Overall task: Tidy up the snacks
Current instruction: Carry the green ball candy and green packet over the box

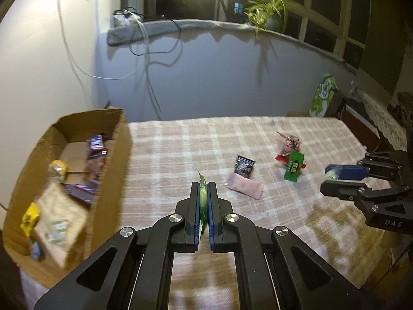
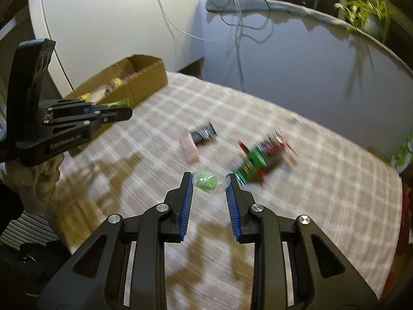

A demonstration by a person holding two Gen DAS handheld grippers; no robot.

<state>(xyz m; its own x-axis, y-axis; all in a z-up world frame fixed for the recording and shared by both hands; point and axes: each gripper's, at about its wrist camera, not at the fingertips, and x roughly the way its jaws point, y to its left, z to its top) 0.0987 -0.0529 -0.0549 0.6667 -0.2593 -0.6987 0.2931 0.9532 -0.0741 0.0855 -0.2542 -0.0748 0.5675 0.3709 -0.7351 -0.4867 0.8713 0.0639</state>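
Pinching a thin green sachet (image 1: pixel 203 201) edge-on, left tongs (image 1: pixel 204 190) clamp it flat above the checked table (image 1: pixel 180 142). Right tongs (image 2: pixel 209 180) grip a pale green, clear-wrapped candy (image 2: pixel 206 180). Cardboard box (image 1: pixel 113 170) of snacks at nine o'clock.

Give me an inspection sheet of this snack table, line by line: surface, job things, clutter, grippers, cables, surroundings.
Surface: checked tablecloth, lit from above.
Job's things: cardboard box at the table's left end, part-filled with snacks; black packet, pink packet, green bar and a reddish wrapper loose on the cloth.
Clutter: nothing seen.
Grippers: left gripper shut on a thin green sachet; right gripper shut on a pale green wrapped candy.
Cables: wires hang down the wall from the sill.
Surroundings: potted plant on the sill, dark windows, green carton beyond the table.
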